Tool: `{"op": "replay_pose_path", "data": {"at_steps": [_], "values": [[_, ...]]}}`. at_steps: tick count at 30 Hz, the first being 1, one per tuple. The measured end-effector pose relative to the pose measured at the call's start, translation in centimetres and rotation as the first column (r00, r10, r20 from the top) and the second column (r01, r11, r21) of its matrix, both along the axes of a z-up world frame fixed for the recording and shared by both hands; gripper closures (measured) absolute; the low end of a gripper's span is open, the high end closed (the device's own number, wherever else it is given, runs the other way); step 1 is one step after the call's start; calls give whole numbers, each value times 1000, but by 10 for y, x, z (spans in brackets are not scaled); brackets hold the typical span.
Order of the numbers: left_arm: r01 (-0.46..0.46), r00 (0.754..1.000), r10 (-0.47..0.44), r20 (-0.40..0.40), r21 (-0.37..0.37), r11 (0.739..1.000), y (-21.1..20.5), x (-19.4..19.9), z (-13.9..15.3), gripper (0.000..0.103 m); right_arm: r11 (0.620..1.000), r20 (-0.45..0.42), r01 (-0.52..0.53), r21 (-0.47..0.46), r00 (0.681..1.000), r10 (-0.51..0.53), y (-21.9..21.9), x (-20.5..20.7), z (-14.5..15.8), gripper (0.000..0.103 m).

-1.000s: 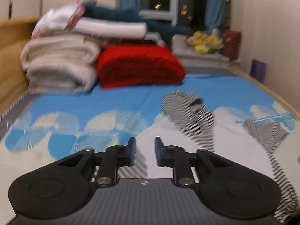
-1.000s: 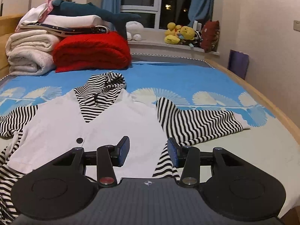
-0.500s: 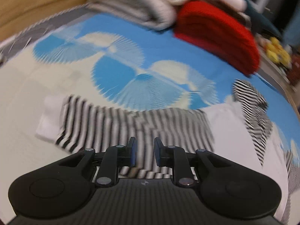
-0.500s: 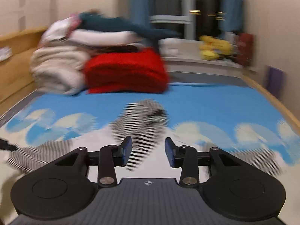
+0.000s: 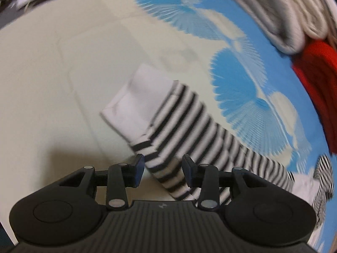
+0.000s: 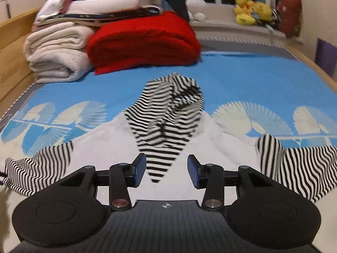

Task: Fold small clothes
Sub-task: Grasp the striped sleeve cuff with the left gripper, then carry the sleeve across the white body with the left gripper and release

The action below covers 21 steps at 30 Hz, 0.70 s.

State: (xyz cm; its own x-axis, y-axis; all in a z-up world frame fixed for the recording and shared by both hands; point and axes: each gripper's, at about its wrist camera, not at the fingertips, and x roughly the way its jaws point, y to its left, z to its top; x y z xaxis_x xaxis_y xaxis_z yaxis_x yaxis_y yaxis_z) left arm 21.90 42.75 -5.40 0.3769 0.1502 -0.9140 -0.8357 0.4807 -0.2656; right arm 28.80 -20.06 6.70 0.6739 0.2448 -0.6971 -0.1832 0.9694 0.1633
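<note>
A small white top [image 6: 109,141] with black-and-white striped sleeves and hood [image 6: 168,107] lies flat on the bed. In the left wrist view one striped sleeve [image 5: 189,126] with a white cuff [image 5: 134,103] stretches across the cream sheet. My left gripper [image 5: 163,168] points down at that sleeve near the cuff; its jaws are opening, the sleeve lies below and between them, and the pads do not press it. My right gripper [image 6: 166,171] hovers open over the top's chest, below the striped V, holding nothing.
A red folded blanket [image 6: 143,42] and a stack of cream blankets [image 6: 56,50] sit at the head of the bed. Wooden bed rails [image 6: 12,46] run along the left and right sides. Yellow plush toys [image 6: 250,10] are on the sill.
My left gripper swung left and tipped down from the garment's body to the sleeve end, rolling, and its jaws widened. My right gripper shifted left over the top's chest, jaws unchanged.
</note>
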Motion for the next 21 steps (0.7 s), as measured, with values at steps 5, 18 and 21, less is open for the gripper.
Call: {"op": "replay_pose_path", "data": {"at_steps": [5, 18, 21], "values": [[-60, 998, 59, -17, -43, 997, 5, 3, -12, 73, 997, -54, 62, 35, 997, -60, -22, 8, -9, 58], [236, 882, -378, 282, 430, 871, -185, 51, 129, 100, 975, -33, 224, 15, 974, -223, -60, -20, -14, 68], [474, 677, -614, 405, 399, 785, -277, 57, 148, 98, 948, -15, 315, 42, 949, -314, -70, -29, -15, 71]]}}
